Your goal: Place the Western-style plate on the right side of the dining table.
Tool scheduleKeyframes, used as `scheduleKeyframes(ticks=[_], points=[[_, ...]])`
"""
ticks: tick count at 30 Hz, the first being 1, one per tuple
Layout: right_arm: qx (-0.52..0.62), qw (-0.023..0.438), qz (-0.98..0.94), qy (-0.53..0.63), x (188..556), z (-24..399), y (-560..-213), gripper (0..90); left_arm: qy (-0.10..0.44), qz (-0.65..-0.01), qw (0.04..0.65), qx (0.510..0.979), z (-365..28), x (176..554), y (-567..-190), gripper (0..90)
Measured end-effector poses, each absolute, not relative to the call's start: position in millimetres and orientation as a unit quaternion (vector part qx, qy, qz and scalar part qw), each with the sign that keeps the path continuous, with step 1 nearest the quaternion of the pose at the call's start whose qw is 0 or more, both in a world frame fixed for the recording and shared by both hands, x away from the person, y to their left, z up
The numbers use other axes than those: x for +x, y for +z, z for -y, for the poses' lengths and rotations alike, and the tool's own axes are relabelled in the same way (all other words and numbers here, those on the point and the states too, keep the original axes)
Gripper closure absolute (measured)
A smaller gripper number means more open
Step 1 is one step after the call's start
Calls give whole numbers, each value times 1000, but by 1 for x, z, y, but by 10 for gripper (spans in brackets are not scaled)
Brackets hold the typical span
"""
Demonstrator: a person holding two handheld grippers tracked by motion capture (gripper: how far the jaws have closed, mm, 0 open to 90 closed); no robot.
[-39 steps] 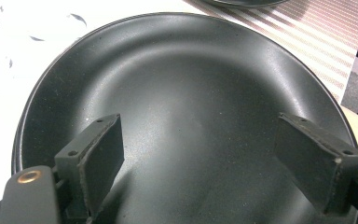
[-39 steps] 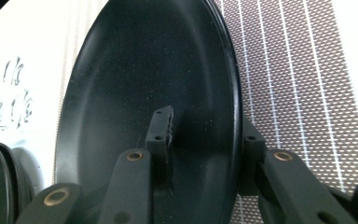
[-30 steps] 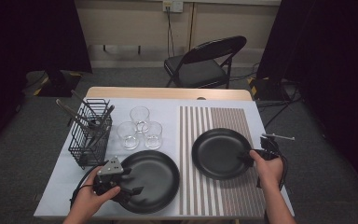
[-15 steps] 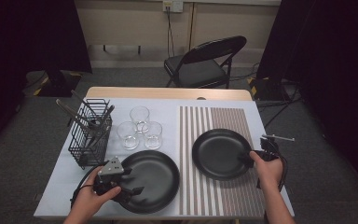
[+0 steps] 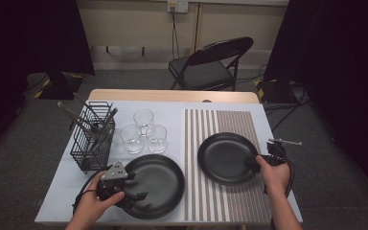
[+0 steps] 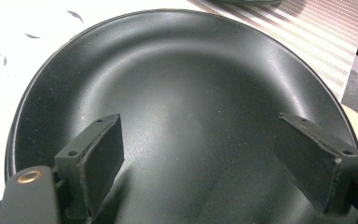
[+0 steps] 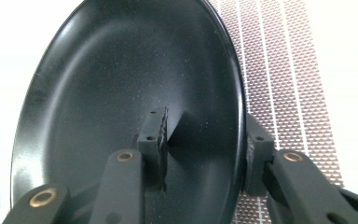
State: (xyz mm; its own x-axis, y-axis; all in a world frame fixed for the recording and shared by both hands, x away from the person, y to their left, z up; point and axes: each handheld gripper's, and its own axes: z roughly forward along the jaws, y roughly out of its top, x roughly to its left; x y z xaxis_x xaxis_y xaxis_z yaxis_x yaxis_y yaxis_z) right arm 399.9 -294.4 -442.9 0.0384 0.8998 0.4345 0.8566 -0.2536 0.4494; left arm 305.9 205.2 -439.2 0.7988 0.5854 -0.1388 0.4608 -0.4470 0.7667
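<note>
Presently, right plate (image 5: 227,158) lying on striped mat (image 5: 220,120), its rim between the right gripper (image 7: 205,140) jaws, just opened and seemingly letting go; left plate (image 5: 155,179) beside it under the spread, empty left gripper (image 6: 209,154); contact at the outer right pad hard to make out.

A black wire basket (image 5: 93,136) is standing at the left of the bench (image 5: 57,191), holding utensils (image 5: 84,120) that are leaning out of its top. Just beside it, three clear glasses (image 5: 143,132) are standing upright in a tight cluster. A striped mat (image 5: 230,201) is lying across the right half of the bench. Beyond the far edge, a black folding chair (image 5: 211,64) is standing on the grey floor (image 5: 24,124).
</note>
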Motion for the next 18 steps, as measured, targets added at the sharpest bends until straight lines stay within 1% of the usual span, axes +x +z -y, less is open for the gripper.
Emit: scheduleKeyframes(ticks=[18], points=[[719, 42, -616, 318, 400, 293, -445, 580, 73, -308, 427, 847, -205, 306, -440, 160]])
